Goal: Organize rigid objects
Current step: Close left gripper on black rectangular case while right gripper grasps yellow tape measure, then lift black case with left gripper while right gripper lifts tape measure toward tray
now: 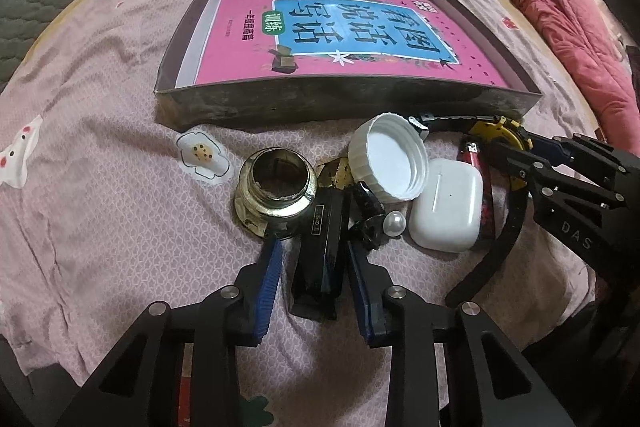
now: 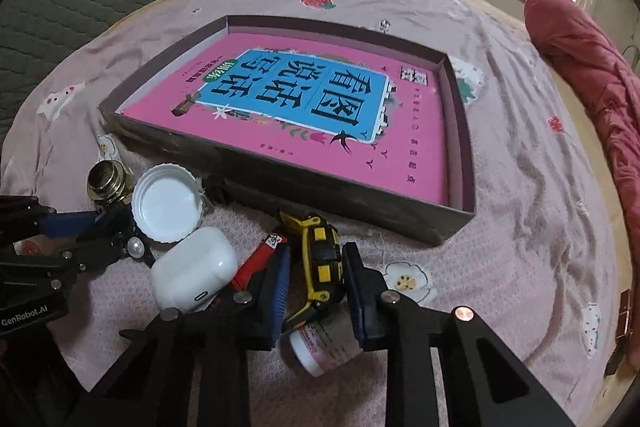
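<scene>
Left gripper (image 1: 310, 267) is pinched on the black bar (image 1: 320, 247), right gripper (image 2: 316, 279) on the yellow tape measure (image 2: 322, 259) (both before the box (image 1: 340, 103)); neighbours may be dragged along

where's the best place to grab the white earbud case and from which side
Judging by its pose, grip the white earbud case across its two broad flat faces, at mid-body, coming down from above. It lies tilted on the bedsheet, leaning near the white cap and the red lighter. Its rounded ends would likely slip; the flat faces give the pads purchase. Crowding leaves little side access.
</scene>
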